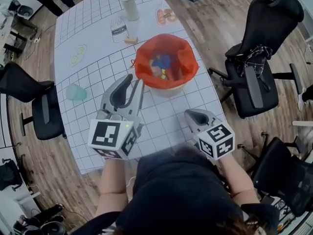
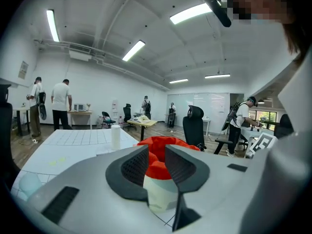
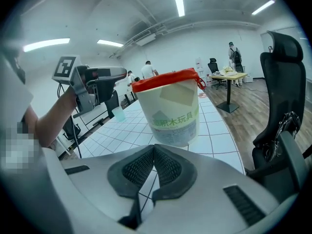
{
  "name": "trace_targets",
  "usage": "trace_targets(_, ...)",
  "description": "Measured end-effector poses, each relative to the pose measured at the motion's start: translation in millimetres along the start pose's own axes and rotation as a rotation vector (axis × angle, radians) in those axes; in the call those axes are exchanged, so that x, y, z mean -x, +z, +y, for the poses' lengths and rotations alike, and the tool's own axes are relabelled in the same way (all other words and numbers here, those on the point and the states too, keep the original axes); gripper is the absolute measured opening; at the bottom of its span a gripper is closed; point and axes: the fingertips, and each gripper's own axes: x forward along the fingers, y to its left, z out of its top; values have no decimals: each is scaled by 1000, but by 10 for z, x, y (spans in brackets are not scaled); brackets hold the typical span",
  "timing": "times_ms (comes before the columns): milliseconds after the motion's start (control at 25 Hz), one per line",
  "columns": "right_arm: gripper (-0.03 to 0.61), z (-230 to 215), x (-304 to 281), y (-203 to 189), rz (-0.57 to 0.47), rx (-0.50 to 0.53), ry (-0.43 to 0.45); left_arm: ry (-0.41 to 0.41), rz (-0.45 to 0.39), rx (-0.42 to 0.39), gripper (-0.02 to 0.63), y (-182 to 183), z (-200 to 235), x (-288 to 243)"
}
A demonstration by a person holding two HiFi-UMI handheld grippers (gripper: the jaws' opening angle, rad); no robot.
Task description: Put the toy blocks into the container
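Toy blocks (image 1: 162, 62): blue and yellow pieces, as far as the view shows, lying inside your container.
Container (image 1: 145, 65): red-lined white bucket standing on the gridded table (image 1: 93, 28).
Left gripper (image 1: 136, 79): your jaws are apart and empty, near the bucket.
Right gripper (image 1: 189, 113): your jaws are together and empty.

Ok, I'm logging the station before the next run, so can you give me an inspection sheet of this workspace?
Surface: white gridded table, printed pictures on it.
Job's things: container with orange liner, toy blocks inside.
Clutter: white cylinder, small tan piece, teal cup.
Grippers: left gripper open, empty; right gripper shut, empty.
Cables: nothing seen.
Surroundings: black office chairs, wood floor, people at distant desks.
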Motion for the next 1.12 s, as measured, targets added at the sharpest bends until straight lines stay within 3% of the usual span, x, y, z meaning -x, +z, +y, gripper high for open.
trace_targets(520,14,676,-344,421,-15,82,106,112,15,44,102,-217,807,536)
trace_targets(920,14,1229,-732,689,-25,98,105,61,46,4,52,-483,1372,521)
trace_targets(1120,14,1345,-939,800,-34,83,69,-20,56,-44,31,-531,1571,342)
